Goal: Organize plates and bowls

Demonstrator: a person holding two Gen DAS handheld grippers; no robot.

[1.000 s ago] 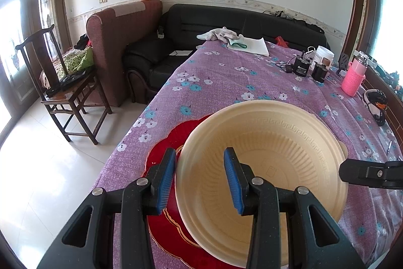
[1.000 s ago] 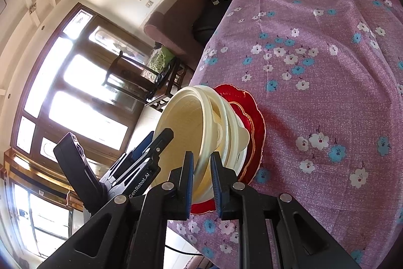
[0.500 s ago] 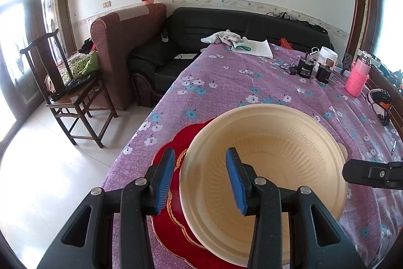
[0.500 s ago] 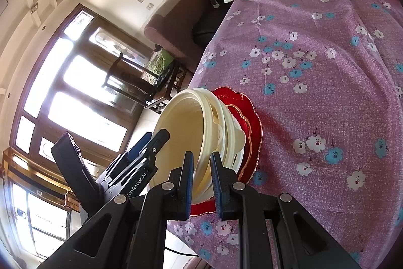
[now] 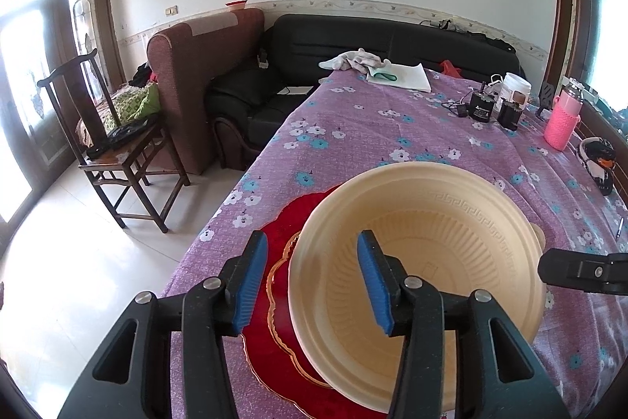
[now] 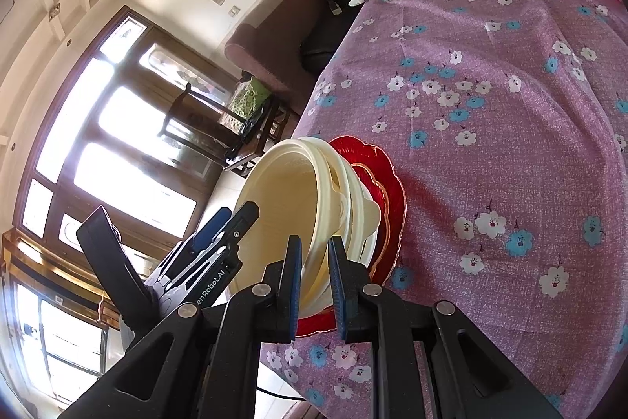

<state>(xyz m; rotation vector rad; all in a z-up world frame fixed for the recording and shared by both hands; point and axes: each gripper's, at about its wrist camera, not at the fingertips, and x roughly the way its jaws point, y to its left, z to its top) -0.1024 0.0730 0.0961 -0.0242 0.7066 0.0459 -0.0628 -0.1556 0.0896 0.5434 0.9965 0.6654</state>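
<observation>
A cream ribbed bowl (image 5: 424,262) is held over a stack of cream bowls and red plates (image 5: 274,352) near the table's front left corner. My right gripper (image 6: 314,281) is shut on the top bowl's rim (image 6: 318,254); the bowl (image 6: 286,207) is tilted above the other cream bowls (image 6: 361,218) and the red plates (image 6: 392,183). My left gripper (image 5: 310,281) is open, its fingers straddling the bowl's near rim without closing on it. The right gripper's tip shows in the left wrist view (image 5: 581,269) at the bowl's right edge.
The table carries a purple flowered cloth (image 5: 392,128). At its far end lie a white cloth and papers (image 5: 376,69), black devices (image 5: 482,105), a white jar (image 5: 516,85) and a pink bottle (image 5: 561,120). A wooden chair (image 5: 121,144) and sofas (image 5: 353,42) stand to the left and beyond.
The top cream bowl has risen slightly off the stack with my right gripper. My left gripper has stayed open around its rim and drawn back a little.
</observation>
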